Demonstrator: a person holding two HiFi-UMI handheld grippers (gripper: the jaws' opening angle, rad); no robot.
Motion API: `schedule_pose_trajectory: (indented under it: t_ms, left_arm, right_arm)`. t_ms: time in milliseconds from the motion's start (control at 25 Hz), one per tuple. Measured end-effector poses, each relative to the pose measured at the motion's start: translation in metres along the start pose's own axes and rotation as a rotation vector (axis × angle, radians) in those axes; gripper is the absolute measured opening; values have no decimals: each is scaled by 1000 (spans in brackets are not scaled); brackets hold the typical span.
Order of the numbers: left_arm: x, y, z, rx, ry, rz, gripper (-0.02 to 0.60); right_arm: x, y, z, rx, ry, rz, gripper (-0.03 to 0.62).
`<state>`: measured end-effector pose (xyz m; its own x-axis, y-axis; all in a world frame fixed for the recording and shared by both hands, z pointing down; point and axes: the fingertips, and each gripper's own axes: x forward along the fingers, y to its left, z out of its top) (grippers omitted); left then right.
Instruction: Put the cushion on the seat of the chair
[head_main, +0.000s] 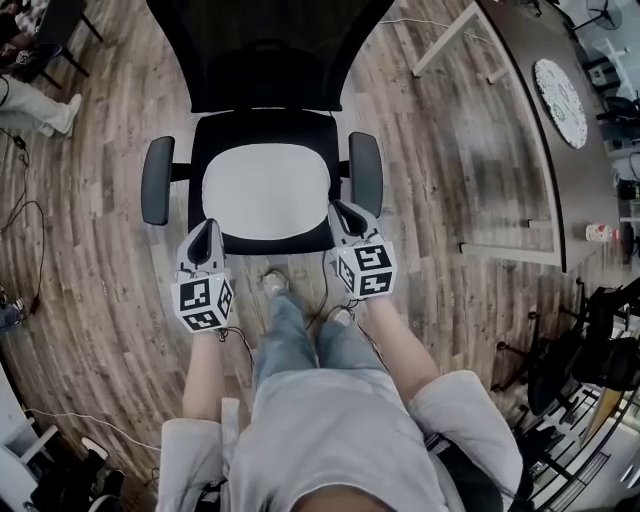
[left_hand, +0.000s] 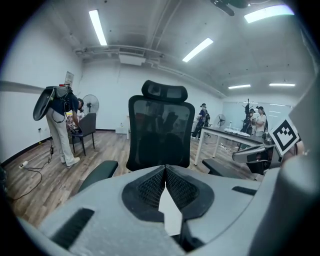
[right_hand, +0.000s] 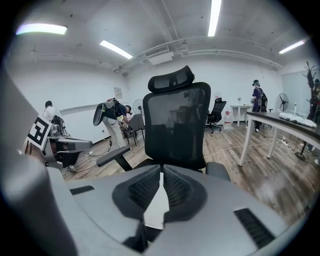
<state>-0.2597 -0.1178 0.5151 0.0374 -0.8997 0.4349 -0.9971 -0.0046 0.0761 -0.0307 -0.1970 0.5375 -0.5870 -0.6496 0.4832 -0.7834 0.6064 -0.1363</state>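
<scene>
A white cushion (head_main: 267, 188) lies flat on the black seat (head_main: 265, 124) of the office chair, between its two armrests (head_main: 157, 180). My left gripper (head_main: 208, 226) hangs at the seat's front left corner, beside the cushion's corner, jaws shut. At the front right corner, by the other armrest (head_main: 366, 172), my right gripper (head_main: 343, 208) is shut too. In the left gripper view the closed tips (left_hand: 165, 167) point at the mesh backrest (left_hand: 160, 132). The right gripper view shows its tips (right_hand: 161, 172) under the same backrest (right_hand: 177, 125). A white sliver shows in the slit behind each pair of tips.
A long dark table (head_main: 560, 170) stands to the right of the chair. Cables (head_main: 30, 240) trail over the wood floor at left. The holder's legs are just in front of the seat. Farther off are people, a second chair (left_hand: 85, 131) and a white-legged table (right_hand: 285, 120).
</scene>
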Motion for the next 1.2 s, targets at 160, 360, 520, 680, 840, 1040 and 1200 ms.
schedule_pose_trajectory:
  t_ms: [160, 360, 520, 680, 840, 1040, 1200]
  left_arm:
    - [-18, -16, 15, 3, -31, 6, 11]
    - [-42, -30, 34, 27, -67, 21, 11]
    - [-59, -37, 50, 37, -101, 37, 11]
    - [-76, -45, 64, 27, -133, 48, 11]
    - [-91, -54, 78, 36, -164, 55, 11]
    - [-112, -68, 95, 39, -210, 51, 11]
    - [-131, -79, 107, 29, -256, 48, 11]
  right_arm:
    - [-23, 1, 15, -10, -31, 5, 23]
    - [-49, 2, 29, -9, -63, 7, 23]
    - [-68, 5, 45, -34, -99, 9, 23]
    - [-90, 9, 62, -69, -142, 14, 23]
    - [-110, 12, 76, -102, -183, 14, 23]
    - [-135, 16, 90, -125, -230, 20, 23]
    - [-155, 16, 99, -134, -264, 19, 23]
